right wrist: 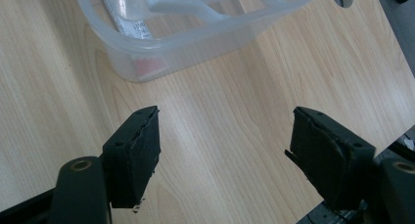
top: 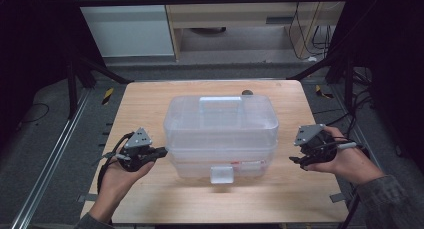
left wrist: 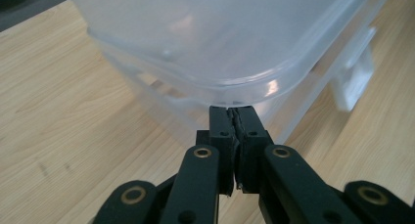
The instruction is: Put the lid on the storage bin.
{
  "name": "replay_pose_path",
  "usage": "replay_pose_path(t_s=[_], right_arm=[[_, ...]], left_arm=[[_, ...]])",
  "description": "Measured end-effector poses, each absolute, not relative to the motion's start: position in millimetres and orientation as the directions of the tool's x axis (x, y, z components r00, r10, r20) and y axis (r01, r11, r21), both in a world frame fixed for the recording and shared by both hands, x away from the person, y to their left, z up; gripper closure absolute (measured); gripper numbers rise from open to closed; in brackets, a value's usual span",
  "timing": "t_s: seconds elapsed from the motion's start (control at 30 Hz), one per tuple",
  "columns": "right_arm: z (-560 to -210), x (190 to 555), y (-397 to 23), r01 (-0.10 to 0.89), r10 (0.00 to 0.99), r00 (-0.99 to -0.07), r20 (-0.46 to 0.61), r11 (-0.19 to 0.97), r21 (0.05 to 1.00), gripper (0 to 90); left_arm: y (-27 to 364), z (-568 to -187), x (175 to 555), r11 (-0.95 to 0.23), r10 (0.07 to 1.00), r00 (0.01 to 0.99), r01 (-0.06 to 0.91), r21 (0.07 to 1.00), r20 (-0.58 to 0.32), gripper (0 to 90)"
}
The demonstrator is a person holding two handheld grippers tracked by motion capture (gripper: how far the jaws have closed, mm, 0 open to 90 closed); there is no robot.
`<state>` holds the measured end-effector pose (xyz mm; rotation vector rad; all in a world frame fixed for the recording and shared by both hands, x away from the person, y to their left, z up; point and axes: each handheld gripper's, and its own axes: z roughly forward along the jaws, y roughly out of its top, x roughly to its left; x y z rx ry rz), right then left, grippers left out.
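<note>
A clear plastic storage box with a domed lid stands at the middle of the wooden table. A handle lies flat on the lid, and a white latch hangs at the front. My left gripper is shut at the box's left side. In the left gripper view its tips sit just under the lid's rim, with nothing visible between the jaws. My right gripper is open, a short way off the box's right side. Bare table lies between its jaws, and the box is ahead.
A small dark round object lies at the table's far edge behind the box. A label shows through the box wall. Black frame bars and cables flank the table. Bare wood lies in front of the box.
</note>
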<state>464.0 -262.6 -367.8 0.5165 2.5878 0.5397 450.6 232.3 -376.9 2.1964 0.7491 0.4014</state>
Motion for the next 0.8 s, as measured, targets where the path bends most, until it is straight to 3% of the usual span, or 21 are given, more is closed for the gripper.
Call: replay_pose_path(t_s=[0.13, 0.4, 0.53, 0.6, 0.8], right_arm=[[-371, 467, -263, 0.276, 0.452, -0.816, -0.361, 0.853, 0.443, 23.1], [-395, 486, -265, 0.407, 0.608, -0.699, -0.378, 0.772, 0.489, 21.9], [-407, 496, -271, 0.466, 0.681, -0.638, -0.361, 0.714, 0.523, 22.4], [-420, 507, -278, 0.509, 0.759, -0.571, -0.312, 0.626, 0.591, 22.9], [-445, 517, -281, 0.544, 0.832, -0.499, -0.244, 0.520, 0.659, 23.2]], left_arm=[[248, -383, 458, -0.573, 0.652, 0.753, 0.411, 0.709, 0.091, 86.4], [281, -406, 494, -0.510, 0.761, 0.639, 0.487, 0.709, 0.109, 86.3], [289, -419, 510, -0.488, 0.788, 0.607, 0.511, 0.708, 0.105, 86.0], [294, -433, 523, -0.473, 0.808, 0.581, 0.537, 0.698, 0.100, 85.8], [297, -454, 537, -0.440, 0.828, 0.556, 0.567, 0.697, 0.071, 83.3]])
